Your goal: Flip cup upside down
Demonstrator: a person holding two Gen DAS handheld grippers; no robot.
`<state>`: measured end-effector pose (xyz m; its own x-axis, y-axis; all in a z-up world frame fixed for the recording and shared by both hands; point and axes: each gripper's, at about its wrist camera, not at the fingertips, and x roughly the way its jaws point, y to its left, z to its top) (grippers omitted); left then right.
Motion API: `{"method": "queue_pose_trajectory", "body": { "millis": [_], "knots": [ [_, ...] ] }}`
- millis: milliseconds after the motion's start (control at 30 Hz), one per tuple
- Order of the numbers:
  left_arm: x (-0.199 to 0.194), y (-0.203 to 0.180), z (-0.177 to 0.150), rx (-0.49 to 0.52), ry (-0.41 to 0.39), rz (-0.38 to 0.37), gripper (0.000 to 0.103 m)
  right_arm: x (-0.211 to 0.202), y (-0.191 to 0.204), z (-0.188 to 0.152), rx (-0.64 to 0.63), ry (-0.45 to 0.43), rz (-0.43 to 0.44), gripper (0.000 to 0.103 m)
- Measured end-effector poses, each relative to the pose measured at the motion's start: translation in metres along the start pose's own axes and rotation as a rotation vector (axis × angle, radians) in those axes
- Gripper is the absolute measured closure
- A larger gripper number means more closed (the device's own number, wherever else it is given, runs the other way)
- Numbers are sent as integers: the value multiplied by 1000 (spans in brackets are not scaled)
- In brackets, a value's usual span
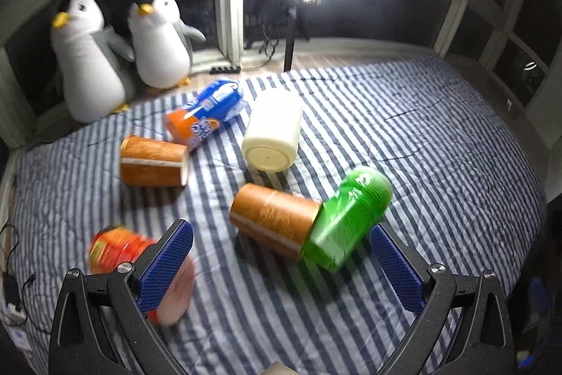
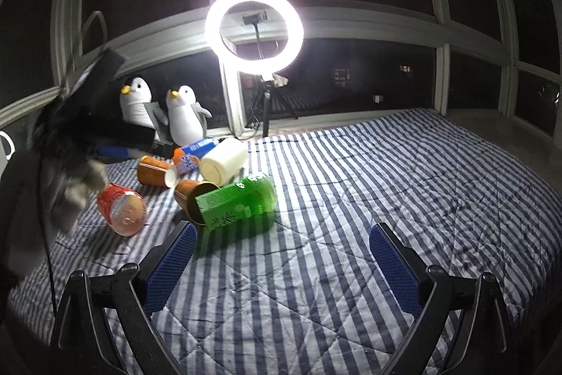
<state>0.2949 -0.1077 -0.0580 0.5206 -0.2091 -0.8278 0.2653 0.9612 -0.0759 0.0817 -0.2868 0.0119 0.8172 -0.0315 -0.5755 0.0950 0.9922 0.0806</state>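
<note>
Several cups lie on their sides on a striped bed (image 1: 404,129). A green cup (image 1: 346,220) lies with its mouth against a brown cup (image 1: 275,220); both show in the right wrist view, green (image 2: 235,201) and brown (image 2: 186,190). A cream cup (image 1: 272,136) lies beyond them. Another brown cup (image 1: 152,162) and an orange-blue cup (image 1: 193,127) lie to the left. A red cup (image 1: 116,246) lies beside my left finger. My left gripper (image 1: 281,266) is open and empty just before the green and brown cups. My right gripper (image 2: 282,264) is open and empty over bare bedding.
Two plush penguins (image 1: 123,55) stand at the bed's far left edge by the window. A lit ring light (image 2: 254,30) on a tripod stands behind the bed. A blue packet (image 1: 219,97) lies near the penguins. The left arm (image 2: 70,146) shows blurred in the right wrist view.
</note>
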Motion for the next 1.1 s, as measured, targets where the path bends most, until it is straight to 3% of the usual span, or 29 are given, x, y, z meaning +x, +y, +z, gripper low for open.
{"method": "queue_pose_trajectory", "body": {
  "millis": [467, 800, 900, 1100],
  "knots": [
    [129, 1, 88, -29, 174, 64, 1, 33, -35, -11, 25, 121, -77, 6],
    [180, 7, 109, -35, 290, 40, 1, 42, -59, -16, 86, 146, -99, 6],
    [193, 5, 113, -26, 307, 39, 4, 43, -61, -16, 90, 150, -103, 6],
    [209, 6, 117, -40, 336, 64, 21, 44, -65, -17, 98, 152, -107, 6]
  ]
}}
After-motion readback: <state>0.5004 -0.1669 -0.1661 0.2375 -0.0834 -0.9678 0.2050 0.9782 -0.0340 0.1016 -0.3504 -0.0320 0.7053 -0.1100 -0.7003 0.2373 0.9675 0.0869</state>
